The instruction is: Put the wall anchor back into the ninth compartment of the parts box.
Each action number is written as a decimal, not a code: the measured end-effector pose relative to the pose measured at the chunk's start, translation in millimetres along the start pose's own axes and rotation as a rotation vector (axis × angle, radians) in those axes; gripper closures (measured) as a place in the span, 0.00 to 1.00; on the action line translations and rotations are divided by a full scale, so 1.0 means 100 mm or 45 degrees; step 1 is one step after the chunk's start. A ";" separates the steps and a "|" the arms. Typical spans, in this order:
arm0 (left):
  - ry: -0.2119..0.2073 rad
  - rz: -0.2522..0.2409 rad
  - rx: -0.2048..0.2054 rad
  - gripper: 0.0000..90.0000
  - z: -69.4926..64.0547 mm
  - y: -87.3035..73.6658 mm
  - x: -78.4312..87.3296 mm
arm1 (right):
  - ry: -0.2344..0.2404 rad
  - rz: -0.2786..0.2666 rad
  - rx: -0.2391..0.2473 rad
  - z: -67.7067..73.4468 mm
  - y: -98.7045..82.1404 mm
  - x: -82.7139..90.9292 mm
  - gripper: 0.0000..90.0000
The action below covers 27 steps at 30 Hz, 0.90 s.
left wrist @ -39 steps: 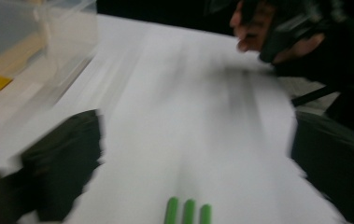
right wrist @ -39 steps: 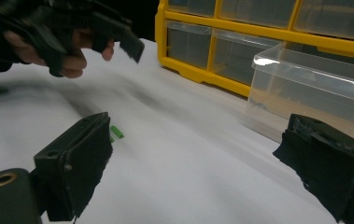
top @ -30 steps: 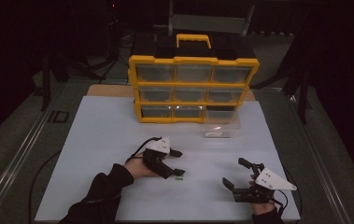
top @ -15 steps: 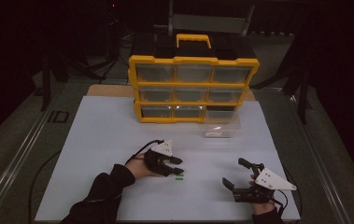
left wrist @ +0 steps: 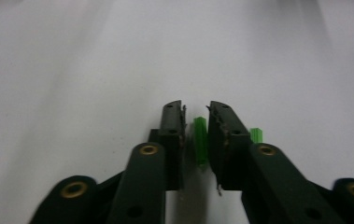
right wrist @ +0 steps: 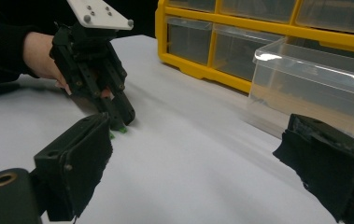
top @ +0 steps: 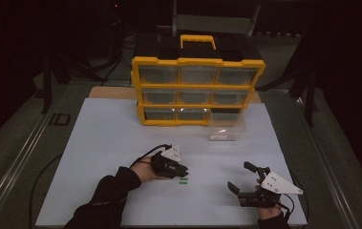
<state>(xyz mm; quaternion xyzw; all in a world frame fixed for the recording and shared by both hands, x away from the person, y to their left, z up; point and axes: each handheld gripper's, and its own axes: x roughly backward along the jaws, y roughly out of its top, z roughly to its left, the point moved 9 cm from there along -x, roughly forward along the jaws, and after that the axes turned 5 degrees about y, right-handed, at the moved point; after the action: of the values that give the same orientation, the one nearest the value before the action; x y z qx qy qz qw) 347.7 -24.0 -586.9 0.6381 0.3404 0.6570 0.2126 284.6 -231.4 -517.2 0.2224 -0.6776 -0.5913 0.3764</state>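
White sheet [top: 102,143] is being used as the work surface, with darkness lying all round it. At the left, the left gripper [top: 184,171] is being held low over the sheet by a sleeved hand, and its jaws have just been closing. They are now being kept narrow around a small green piece [left wrist: 200,140], which is lying on the sheet between the pads. A thin gap seems to be showing on one side, so whether both pads are already pressing cannot be told.

Just beside the outer face of one jaw, a second green piece [left wrist: 256,135] is lying on the sheet. It is probably being put at risk here: if the gripper is lifted or twisted, that neighbour could be nudged away or dragged along. The held piece is slim and smooth, so it could be squeezed out sideways or tipped if the pads are being closed off-centre, and a lift begun before the grip is firm would likely be leaving it behind.

Further right, the right gripper [top: 239,176] is being rested near the sheet's front edge with its jaws spread wide and nothing between them. Beyond it, a clear drawer [top: 226,129] is standing out in front of the yellow cabinet [top: 197,62]; a loosely carried piece could be dropped short of it.
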 end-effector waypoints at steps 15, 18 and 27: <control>-0.044 0.013 0.026 0.95 0.10 0.15 0.14 | -0.003 -0.009 -0.002 0.00 0.01 0.01 0.09; -0.058 0.005 -0.007 0.95 0.12 0.30 0.26 | -0.008 -0.011 0.019 0.00 0.02 0.01 0.09; -0.063 -0.011 -0.061 0.95 0.17 0.61 0.47 | -0.006 -0.020 0.009 0.00 0.02 0.02 0.09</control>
<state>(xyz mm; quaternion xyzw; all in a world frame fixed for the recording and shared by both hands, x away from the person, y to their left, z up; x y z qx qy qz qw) 369.1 -29.2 -511.2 0.6477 0.3220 0.6479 0.2389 283.7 -232.1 -515.2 0.2277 -0.6789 -0.5922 0.3695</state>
